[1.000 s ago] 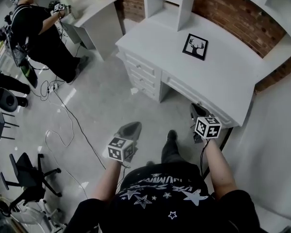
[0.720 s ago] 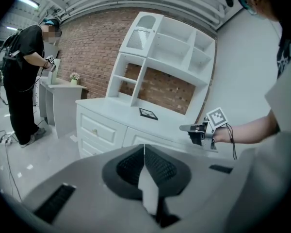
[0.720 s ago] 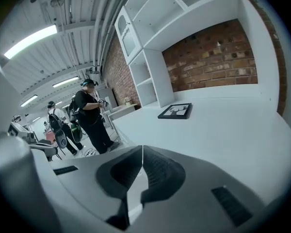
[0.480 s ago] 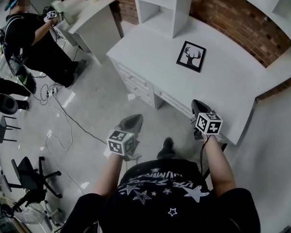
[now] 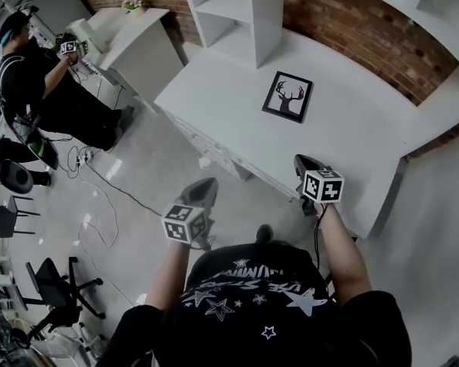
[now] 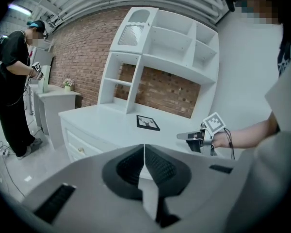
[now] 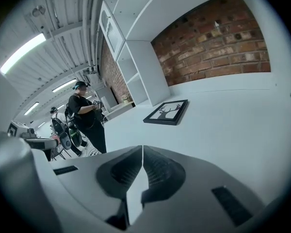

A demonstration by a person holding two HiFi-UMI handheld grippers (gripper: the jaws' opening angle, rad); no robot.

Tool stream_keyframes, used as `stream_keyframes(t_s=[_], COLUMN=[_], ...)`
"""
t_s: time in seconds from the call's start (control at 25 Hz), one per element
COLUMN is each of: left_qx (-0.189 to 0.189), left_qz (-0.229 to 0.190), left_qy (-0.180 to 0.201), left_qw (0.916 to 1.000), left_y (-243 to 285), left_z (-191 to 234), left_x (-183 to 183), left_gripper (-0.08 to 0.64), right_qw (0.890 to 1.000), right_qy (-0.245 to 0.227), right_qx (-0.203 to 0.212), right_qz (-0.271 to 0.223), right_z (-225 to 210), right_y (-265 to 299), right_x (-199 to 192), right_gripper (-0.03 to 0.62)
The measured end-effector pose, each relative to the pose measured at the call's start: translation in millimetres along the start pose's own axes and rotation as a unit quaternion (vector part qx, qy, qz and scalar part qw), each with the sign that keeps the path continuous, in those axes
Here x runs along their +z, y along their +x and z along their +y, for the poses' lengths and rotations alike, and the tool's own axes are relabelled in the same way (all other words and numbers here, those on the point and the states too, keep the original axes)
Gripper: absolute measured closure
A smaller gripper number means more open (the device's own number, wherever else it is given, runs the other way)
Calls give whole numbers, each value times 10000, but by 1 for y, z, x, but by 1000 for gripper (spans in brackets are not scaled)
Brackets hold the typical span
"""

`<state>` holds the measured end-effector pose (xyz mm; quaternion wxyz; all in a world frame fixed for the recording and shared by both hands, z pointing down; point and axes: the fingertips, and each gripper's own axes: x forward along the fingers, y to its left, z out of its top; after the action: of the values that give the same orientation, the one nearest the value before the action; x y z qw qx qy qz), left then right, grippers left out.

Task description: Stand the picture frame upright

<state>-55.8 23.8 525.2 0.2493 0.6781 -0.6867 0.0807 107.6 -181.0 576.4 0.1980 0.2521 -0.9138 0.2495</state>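
Both tools have come forward since a second ago, and the counter point(image 5: 352, 128) now sits closer under the head view, the right tool over its near edge. Count them off: two tools, one picture frame, one counter.

The left tool point(image 5: 205, 186) is clenched, its jaws pressed together with nothing between them, and the left gripper view point(image 6: 144, 148) shows that plainly. It hangs over the floor, short of the counter's near edge. The right tool point(image 5: 303, 161) is clenched too, its jaws meeting on empty air in its own view point(image 7: 142, 150), out above the counter's near edge.

The picture frame point(image 5: 288, 97) lies flat on the counter, face up, with a black border and a deer-head silhouette. It is out in the open middle of the counter, just to the right of the white shelf unit point(image 5: 229, 14) that stands at the counter's far side. From the right tool the frame point(image 7: 167, 112) is farther off and slightly left, well apart, with bare counter between. From the left tool the frame point(image 6: 148, 123) is farther off and to the right, also well apart. Neither tool touches it.

Also in the room: one second person point(image 5: 30, 75) at far left by a smaller white cabinet point(image 5: 130, 37), one flower pot point(image 5: 132, 1) on top of it, and a brick wall point(image 5: 352, 21) behind.
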Motion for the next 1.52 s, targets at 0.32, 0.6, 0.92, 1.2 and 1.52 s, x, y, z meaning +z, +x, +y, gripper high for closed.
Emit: stream_keyframes(t_s=[0.32,0.6,0.92,1.2,1.52], left_qx=[-31,-380,-1139,-1823,-2194], left_qz=[101,118,411,703,953], left_qy=[246,410,534,930,977], left_qw=[9996,9984,9912,9763,9660], left_y=[31,61,113,164,204], left_z=[-5,-3,23,35,51], left_x=[28,45,61,81,86], left_gripper=[541,541,541,541,541], right_qw=[9997,9978,9899,9795,9703], right_qy=[140,443,708,954,1001], right_qx=[-163,-459,-1212,-1757,-2199], right_qz=[-63,-161,-213,-233,-86], right_z=[-21,-32,-46,-58,-76], right_y=[10,11,16,34,67], right_x=[16,15,21,32,46], right_gripper=[575,575,575,575,575])
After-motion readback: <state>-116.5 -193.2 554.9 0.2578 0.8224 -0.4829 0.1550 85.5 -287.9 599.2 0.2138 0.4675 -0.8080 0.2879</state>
